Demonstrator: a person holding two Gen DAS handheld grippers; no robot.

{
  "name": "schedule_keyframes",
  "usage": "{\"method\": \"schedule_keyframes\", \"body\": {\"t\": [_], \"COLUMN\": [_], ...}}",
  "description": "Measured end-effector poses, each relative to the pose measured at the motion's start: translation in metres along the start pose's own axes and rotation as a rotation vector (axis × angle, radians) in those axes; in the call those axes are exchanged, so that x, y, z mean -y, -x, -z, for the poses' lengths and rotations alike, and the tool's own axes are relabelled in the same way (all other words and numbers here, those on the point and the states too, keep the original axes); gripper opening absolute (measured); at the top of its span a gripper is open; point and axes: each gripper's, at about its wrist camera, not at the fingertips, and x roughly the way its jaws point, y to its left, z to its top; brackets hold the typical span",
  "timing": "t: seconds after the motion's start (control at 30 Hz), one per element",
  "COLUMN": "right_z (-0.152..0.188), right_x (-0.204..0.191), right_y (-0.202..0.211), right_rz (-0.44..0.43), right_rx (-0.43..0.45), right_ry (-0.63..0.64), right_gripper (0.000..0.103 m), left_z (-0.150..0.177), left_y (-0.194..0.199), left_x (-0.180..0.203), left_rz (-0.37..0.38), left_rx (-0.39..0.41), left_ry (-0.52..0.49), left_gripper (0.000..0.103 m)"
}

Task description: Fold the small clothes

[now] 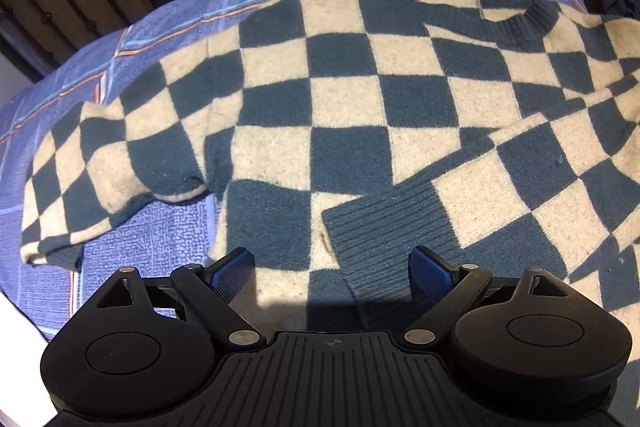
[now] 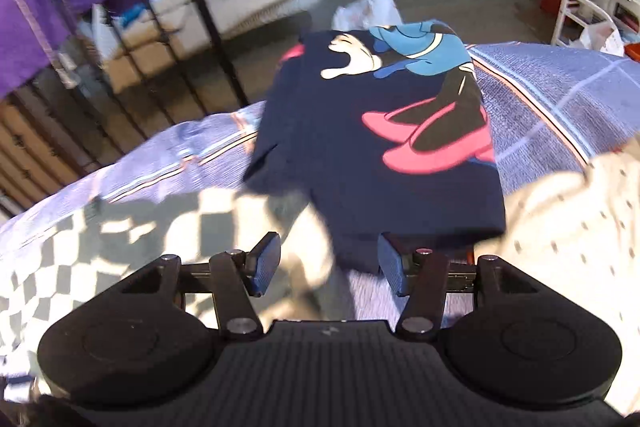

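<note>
The checked sweater [image 1: 340, 99] lies flat on the bed [image 1: 168, 235], directly ahead of the left gripper [image 1: 332, 267], whose fingers [image 1: 234, 269] stand released and empty. One sleeve [image 1: 500, 187] is folded across the body, its ribbed cuff just beyond the fingers. The collar [image 1: 516, 21] points away and to the right; the long axis runs from the hem near the fingers to that collar.

The right gripper [image 2: 326, 265] is likewise parted, empty, with a folded navy shirt [image 2: 360, 147] just ahead.

Risk: pinching the cuff alone would likely drag the sleeve and undo the fold. The right view is blurred.
</note>
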Motion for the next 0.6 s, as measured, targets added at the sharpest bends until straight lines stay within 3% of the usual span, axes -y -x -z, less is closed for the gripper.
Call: {"method": "schedule_keyframes", "body": {"t": [0.1, 0.13, 0.23, 0.4, 0.47, 0.5, 0.53, 0.57, 0.6], "right_z": [0.032, 0.047, 0.095, 0.146, 0.154, 0.158, 0.159, 0.161, 0.163], "right_x": [-0.018, -0.028, -0.056, -0.084, -0.085, -0.084, -0.084, -0.085, -0.085], "right_y": [0.01, 0.01, 0.009, 0.008, 0.007, 0.007, 0.007, 0.009, 0.01], "right_rz": [-0.09, -0.118, -0.17, -0.16, -0.15, -0.15, -0.148, -0.142, -0.135], "right_rx": [-0.092, -0.153, -0.266, -0.361, -0.379, -0.39, -0.394, -0.391, -0.387], "right_ry": [0.119, 0.183, 0.296, 0.235, 0.178, 0.16, 0.153, 0.155, 0.158], "right_gripper": [0.065, 0.069, 0.07, 0.071, 0.073, 0.073, 0.073, 0.073, 0.073], "left_z": [-0.005, -0.008, -0.021, -0.027, -0.023, -0.022, -0.021, -0.02, -0.018], "left_y": [0.005, 0.004, -0.002, -0.026, -0.024, -0.022, -0.02, -0.019, -0.017], "left_x": [-0.019, -0.022, -0.017, 0.005, 0.011, 0.014, 0.015, 0.016, 0.016], "left_rz": [0.051, 0.073, 0.095, 0.169, 0.18, 0.185, 0.188, 0.187, 0.191], "left_rx": [0.052, 0.059, 0.062, -0.008, 0.019, 0.019, 0.019, 0.019, 0.015], "left_ry": [0.015, 0.005, -0.063, -0.21, -0.253, -0.269, -0.276, -0.285, -0.299], "left_gripper": [0.103, 0.103, 0.103, 0.103, 0.102, 0.092, 0.088, 0.077, 0.051]}}
